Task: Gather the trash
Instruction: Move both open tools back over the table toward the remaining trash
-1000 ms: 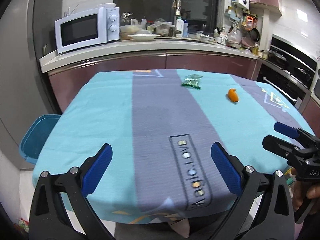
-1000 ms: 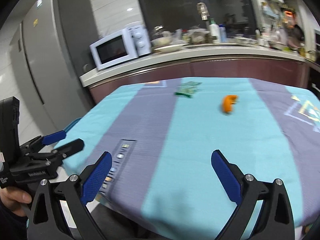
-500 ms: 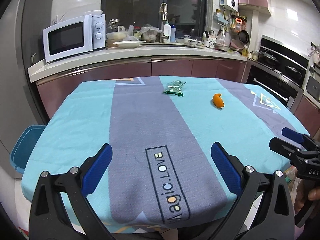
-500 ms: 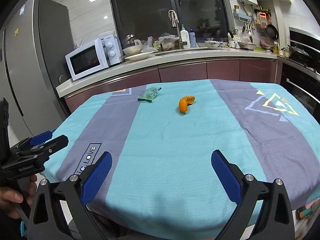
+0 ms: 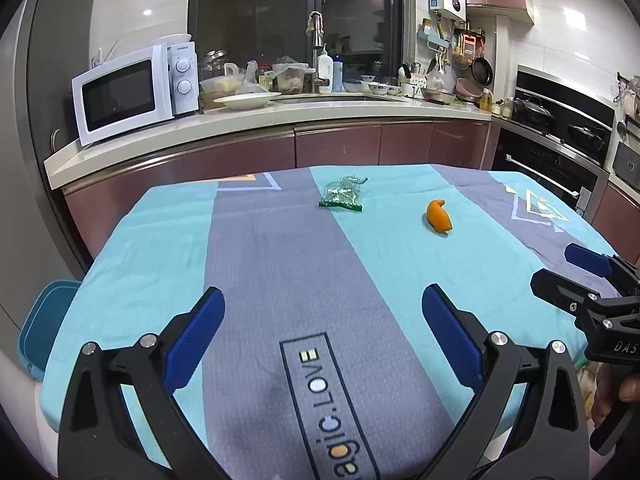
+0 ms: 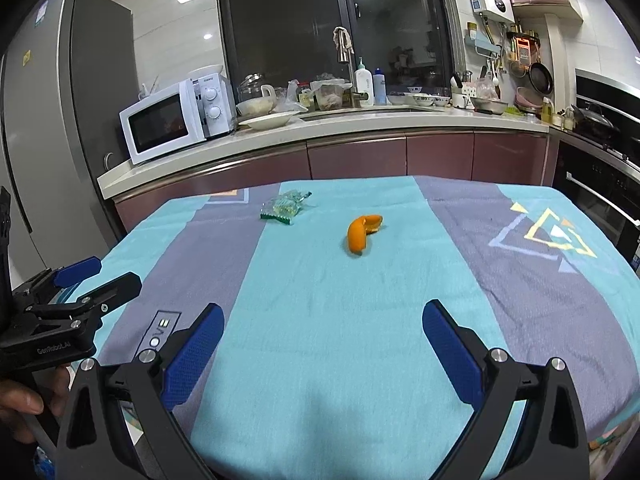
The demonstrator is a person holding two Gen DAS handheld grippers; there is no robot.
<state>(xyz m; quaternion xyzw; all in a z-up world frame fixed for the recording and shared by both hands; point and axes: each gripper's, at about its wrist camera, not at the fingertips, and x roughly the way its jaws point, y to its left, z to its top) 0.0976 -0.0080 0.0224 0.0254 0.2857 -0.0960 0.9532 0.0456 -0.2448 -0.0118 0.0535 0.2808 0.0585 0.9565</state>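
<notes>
Left gripper (image 5: 320,322): jaws spread wide, nothing between them; you hold it low over the near edge of the table, above the grey stripe.
Right gripper (image 6: 323,330): jaws equally wide, empty, over the turquoise stripe near the front edge.
Tablecloth (image 6: 320,304): soft fabric that drapes over the table edge. Risk: if your fingertips dig in during a pinch, you may bunch or drag the cloth and shift the trash.
Orange peel (image 6: 362,234): curled piece past mid-table, ahead of the right gripper. Risk: its curved shape may roll or slip out of a shallow pinch.
Green wrapper (image 5: 343,196): crinkled, translucent, farther back and left of the peel, well apart from it. Risk: it is light and flat, so a jaw may push it away rather than catch it.
Obstructions: none lie between your grippers and either item.
Blue bin (image 5: 44,328): on the floor by the table's left edge, a likely drop point.
Beyond the table: counter with a white microwave (image 5: 134,94) and dishes, out of the working path.
</notes>
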